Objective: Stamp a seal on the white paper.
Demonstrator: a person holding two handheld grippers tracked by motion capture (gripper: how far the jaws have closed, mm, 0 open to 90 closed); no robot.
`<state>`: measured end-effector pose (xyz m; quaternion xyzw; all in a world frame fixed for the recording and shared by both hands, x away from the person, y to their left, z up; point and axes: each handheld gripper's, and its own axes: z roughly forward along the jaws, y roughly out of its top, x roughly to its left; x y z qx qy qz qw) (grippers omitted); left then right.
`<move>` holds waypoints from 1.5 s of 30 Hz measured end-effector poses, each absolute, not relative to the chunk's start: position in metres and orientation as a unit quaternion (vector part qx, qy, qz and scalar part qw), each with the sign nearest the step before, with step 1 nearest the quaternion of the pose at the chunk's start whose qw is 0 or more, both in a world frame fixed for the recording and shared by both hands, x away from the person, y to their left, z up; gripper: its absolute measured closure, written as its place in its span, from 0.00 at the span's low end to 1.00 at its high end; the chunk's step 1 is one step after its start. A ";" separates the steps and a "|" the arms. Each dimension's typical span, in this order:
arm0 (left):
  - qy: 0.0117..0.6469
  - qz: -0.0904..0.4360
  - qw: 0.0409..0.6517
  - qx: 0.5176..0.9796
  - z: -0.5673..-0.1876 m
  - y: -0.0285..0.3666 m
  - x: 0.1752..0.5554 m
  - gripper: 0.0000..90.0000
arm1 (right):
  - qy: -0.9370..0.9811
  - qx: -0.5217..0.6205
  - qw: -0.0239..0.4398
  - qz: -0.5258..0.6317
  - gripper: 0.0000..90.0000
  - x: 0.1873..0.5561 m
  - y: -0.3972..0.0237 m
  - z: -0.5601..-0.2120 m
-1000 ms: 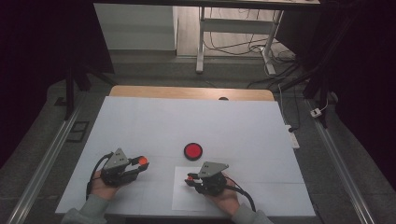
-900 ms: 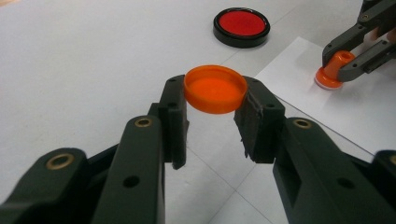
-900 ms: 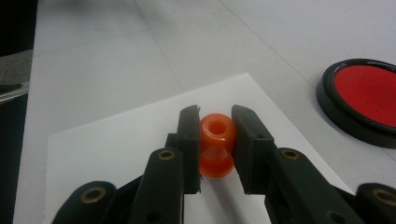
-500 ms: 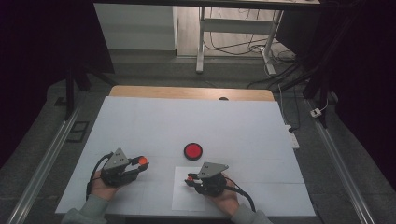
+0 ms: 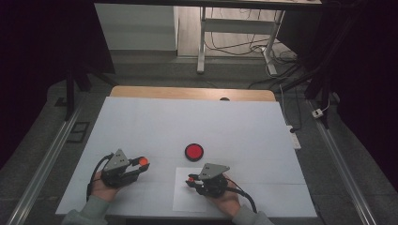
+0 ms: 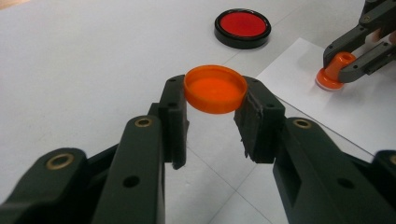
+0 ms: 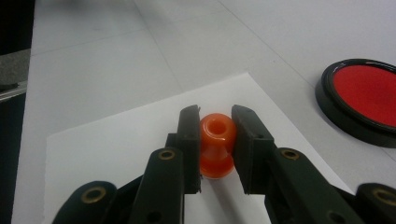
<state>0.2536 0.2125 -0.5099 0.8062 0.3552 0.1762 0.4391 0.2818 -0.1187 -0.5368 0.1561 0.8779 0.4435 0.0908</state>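
Observation:
My left gripper lies low over the white table at the front left, shut on a round orange cap whose rim is pinched between both pads. My right gripper is shut on a small orange stamp, gripping its narrow neck. The stamp stands base down on a white sheet of paper. In the left gripper view the stamp appears at the right, held by the other jaws. A red ink pad in a round black case lies open just beyond the paper, between the two grippers.
The white table top stretches far back to a wooden edge. Metal rails run along both sides. A desk frame and cables stand on the floor behind. A person's hands hold both grippers at the front edge.

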 end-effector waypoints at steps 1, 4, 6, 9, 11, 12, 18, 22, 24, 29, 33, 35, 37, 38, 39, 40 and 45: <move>0.355 0.176 0.439 0.806 -0.510 0.213 0.254 0.71 | 0.878 0.155 0.092 0.444 0.82 0.282 -0.119 -0.537; 0.355 0.177 0.440 0.806 -0.510 0.213 0.254 0.71 | 0.876 0.156 0.092 0.447 0.82 0.282 -0.119 -0.537; 0.356 0.177 0.440 0.805 -0.510 0.213 0.253 0.71 | 0.876 0.156 0.092 0.447 0.82 0.282 -0.119 -0.537; 0.355 0.177 0.441 0.805 -0.509 0.213 0.253 0.71 | 0.877 0.155 0.095 0.445 0.82 0.281 -0.119 -0.537; 0.355 0.177 0.440 0.806 -0.509 0.213 0.253 0.71 | 0.877 0.155 0.095 0.446 0.82 0.281 -0.119 -0.537; 0.354 0.177 0.440 0.806 -0.509 0.213 0.253 0.71 | 0.877 0.155 0.095 0.445 0.81 0.281 -0.119 -0.537; 0.356 0.178 0.441 0.804 -0.509 0.214 0.253 0.71 | 0.877 0.155 0.095 0.445 0.81 0.281 -0.118 -0.537; 0.355 0.178 0.441 0.805 -0.509 0.214 0.254 0.71 | 0.877 0.154 0.095 0.444 0.81 0.281 -0.118 -0.537; 0.355 0.178 0.441 0.805 -0.509 0.214 0.254 0.71 | 0.877 0.155 0.097 0.445 0.81 0.281 -0.118 -0.537; 0.355 0.178 0.442 0.804 -0.509 0.216 0.255 0.71 | 0.868 0.160 0.086 0.461 0.81 0.282 -0.122 -0.533; 0.356 0.177 0.443 0.804 -0.510 0.217 0.255 0.71 | 0.855 0.170 0.093 0.481 0.81 0.283 -0.127 -0.524; 0.355 0.177 0.442 0.805 -0.509 0.217 0.255 0.71 | 0.853 0.173 0.095 0.484 0.81 0.283 -0.129 -0.523; 0.354 0.177 0.444 0.804 -0.509 0.217 0.254 0.71 | 0.852 0.176 0.090 0.485 0.81 0.283 -0.130 -0.523; 0.354 0.178 0.444 0.804 -0.509 0.216 0.254 0.71 | 0.852 0.177 0.089 0.485 0.81 0.283 -0.130 -0.523; 0.353 0.178 0.444 0.804 -0.508 0.217 0.254 0.71 | 0.852 0.177 0.088 0.485 0.81 0.283 -0.130 -0.523; 0.353 0.178 0.444 0.804 -0.508 0.217 0.254 0.71 | 0.853 0.176 0.086 0.484 0.81 0.283 -0.130 -0.523; 0.353 0.177 0.443 0.805 -0.509 0.217 0.254 0.71 | 0.853 0.177 0.082 0.484 0.81 0.283 -0.129 -0.523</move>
